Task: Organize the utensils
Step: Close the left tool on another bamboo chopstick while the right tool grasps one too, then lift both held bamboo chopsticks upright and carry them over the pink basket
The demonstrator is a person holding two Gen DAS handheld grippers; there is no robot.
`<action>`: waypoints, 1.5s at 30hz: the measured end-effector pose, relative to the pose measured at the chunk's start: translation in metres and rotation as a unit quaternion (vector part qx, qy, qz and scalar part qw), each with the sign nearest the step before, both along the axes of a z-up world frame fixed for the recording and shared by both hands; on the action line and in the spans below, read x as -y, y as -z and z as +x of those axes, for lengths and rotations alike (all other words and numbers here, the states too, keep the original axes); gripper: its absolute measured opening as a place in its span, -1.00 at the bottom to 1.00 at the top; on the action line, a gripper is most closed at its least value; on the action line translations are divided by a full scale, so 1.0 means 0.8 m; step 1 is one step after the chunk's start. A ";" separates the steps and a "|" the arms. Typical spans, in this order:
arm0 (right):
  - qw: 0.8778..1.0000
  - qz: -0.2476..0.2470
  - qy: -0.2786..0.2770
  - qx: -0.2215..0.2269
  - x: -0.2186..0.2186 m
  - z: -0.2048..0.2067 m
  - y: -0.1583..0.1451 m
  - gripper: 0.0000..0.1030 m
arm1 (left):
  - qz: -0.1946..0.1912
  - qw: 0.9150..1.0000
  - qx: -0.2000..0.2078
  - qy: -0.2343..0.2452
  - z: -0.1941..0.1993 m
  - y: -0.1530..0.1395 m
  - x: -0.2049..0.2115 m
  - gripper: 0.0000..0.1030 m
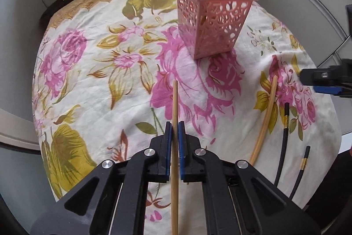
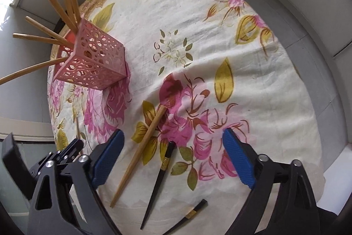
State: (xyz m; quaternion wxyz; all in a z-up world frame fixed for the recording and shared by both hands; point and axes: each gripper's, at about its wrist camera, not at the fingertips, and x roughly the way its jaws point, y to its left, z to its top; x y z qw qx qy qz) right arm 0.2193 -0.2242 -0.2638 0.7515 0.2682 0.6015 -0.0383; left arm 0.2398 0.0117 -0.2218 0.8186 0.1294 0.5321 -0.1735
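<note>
Left gripper [image 1: 175, 124] jaws clamp a wooden chopstick [image 1: 175, 102]

open cloth: the flowered tablecloth [image 2: 220, 21] lies bare across its far and right parts, room to pass.
standing obstacle: the pink holder [image 1: 211, 21] rises upright mid-table, its wooden chopsticks [image 2: 44, 39] fanning outward above the rim.
low obstacles: a loose wooden chopstick [image 2: 140, 153] and two black chopsticks [image 2: 158, 182] lie flat near the front edge.
edge: the cloth drops off all round.
</note>
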 end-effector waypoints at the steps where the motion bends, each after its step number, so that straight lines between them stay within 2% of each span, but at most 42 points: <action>1: 1.000 0.003 0.001 -0.016 -0.003 0.008 0.007 0.28 | -0.009 1.000 0.009 0.000 -0.005 -0.011 -0.006 -0.91; 4: 0.999 0.009 0.009 -0.053 -0.011 0.022 0.026 -0.15 | -0.030 0.999 0.034 0.003 -0.017 -0.038 -0.019 -0.91; 9: 0.998 -0.001 0.024 -0.066 -0.033 0.038 0.029 -0.18 | -0.055 0.997 0.053 0.000 -0.033 -0.061 -0.034 -0.90; 12: 0.997 -0.029 0.032 -0.066 -0.052 0.050 0.026 -0.18 | -0.064 0.996 0.060 -0.003 -0.035 -0.067 -0.042 -0.91; 13: 0.996 -0.043 0.031 -0.065 -0.058 0.052 0.026 -0.26 | -0.065 0.996 0.062 -0.004 -0.034 -0.067 -0.048 -0.90; 14: 0.996 -0.056 0.027 -0.061 -0.063 0.053 0.025 -0.58 | -0.065 0.996 0.067 -0.006 -0.035 -0.069 -0.052 -0.90; 15: 0.996 -0.063 0.028 -0.053 -0.067 0.053 0.024 -0.77 | -0.067 0.995 0.071 -0.008 -0.037 -0.072 -0.054 -0.90; 20: 0.998 -0.035 0.035 0.030 -0.078 0.031 0.019 -0.83 | -0.090 0.991 0.095 -0.020 -0.046 -0.090 -0.070 -0.91; 23: 0.994 -0.052 0.017 0.098 -0.092 0.004 -0.011 -0.83 | -0.105 0.987 0.122 -0.023 -0.060 -0.107 -0.074 -0.90; 27: 0.981 -0.061 -0.011 0.185 -0.106 -0.035 -0.064 -0.84 | -0.117 0.979 0.163 -0.023 -0.084 -0.131 -0.073 -0.90; 32: 0.951 -0.087 -0.049 0.293 -0.117 -0.102 -0.128 -0.84 | -0.141 0.966 0.211 -0.043 -0.120 -0.157 -0.071 -0.91; 38: 0.923 -0.105 -0.075 0.362 -0.114 -0.147 -0.184 -0.84 | -0.155 0.954 0.248 -0.060 -0.148 -0.190 -0.065 -0.91; 45: 0.910 -0.092 -0.061 0.399 -0.081 -0.160 -0.248 -0.84 | -0.143 0.946 0.286 -0.047 -0.157 -0.241 -0.040 -0.91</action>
